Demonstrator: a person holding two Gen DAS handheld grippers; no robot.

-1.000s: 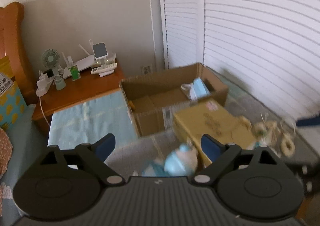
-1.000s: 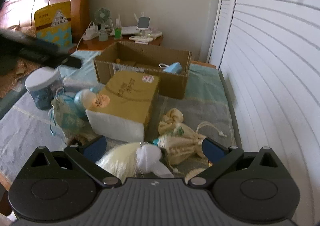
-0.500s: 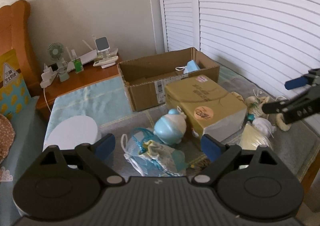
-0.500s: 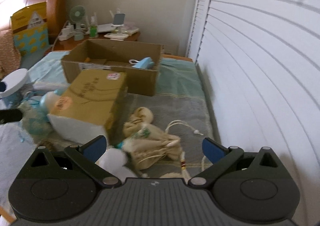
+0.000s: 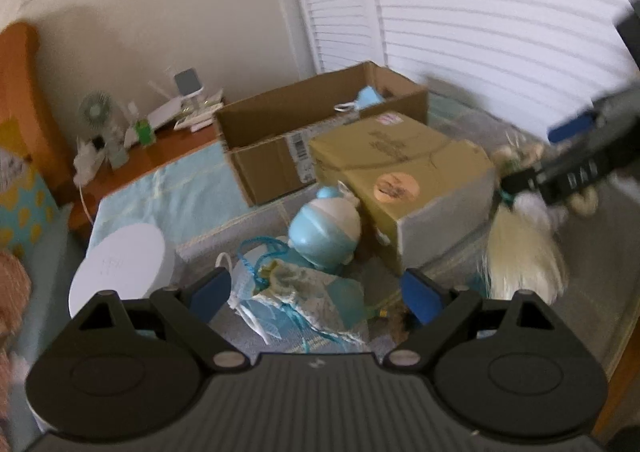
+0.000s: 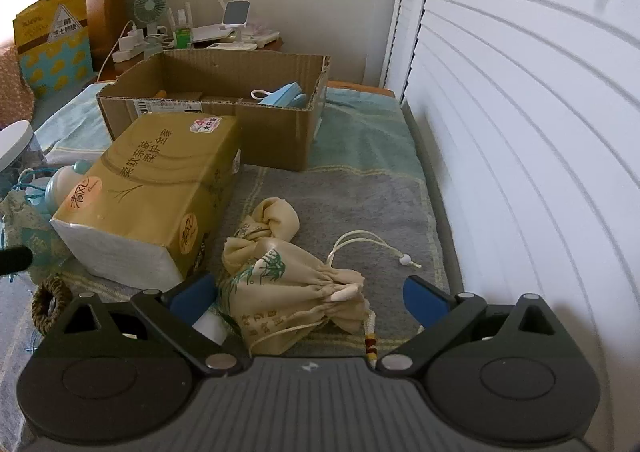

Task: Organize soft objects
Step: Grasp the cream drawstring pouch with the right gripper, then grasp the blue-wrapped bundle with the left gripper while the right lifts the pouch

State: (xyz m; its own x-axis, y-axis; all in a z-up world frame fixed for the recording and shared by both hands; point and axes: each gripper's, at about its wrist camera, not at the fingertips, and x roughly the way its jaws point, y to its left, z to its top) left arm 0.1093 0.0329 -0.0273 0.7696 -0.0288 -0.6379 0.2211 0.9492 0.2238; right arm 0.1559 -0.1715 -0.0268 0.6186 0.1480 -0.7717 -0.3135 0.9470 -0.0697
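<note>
Compared with half a second ago, the right gripper (image 6: 307, 294) has come lower and closer over the beige drawstring pouch (image 6: 286, 292), which now lies between its blue fingers (image 6: 424, 298); these are spread wide and do not touch it. The pouch rests on the grey blanket of the bed (image 6: 352, 204), just beside the yellow tissue pack (image 6: 152, 188). Behind the pack stands the open cardboard box (image 6: 276, 128) with a blue mask (image 6: 286, 98) inside. The left gripper (image 5: 316, 292) hovers above a pale blue mesh pouch (image 5: 296, 292); its fingers (image 5: 210, 292) are also spread and hold nothing. A round blue-and-white toy (image 5: 326, 228) lies just behind this pouch, touching the tissue pack, and a jar with a white lid (image 5: 120, 264) stands to the left. The left view is blurred.
</note>
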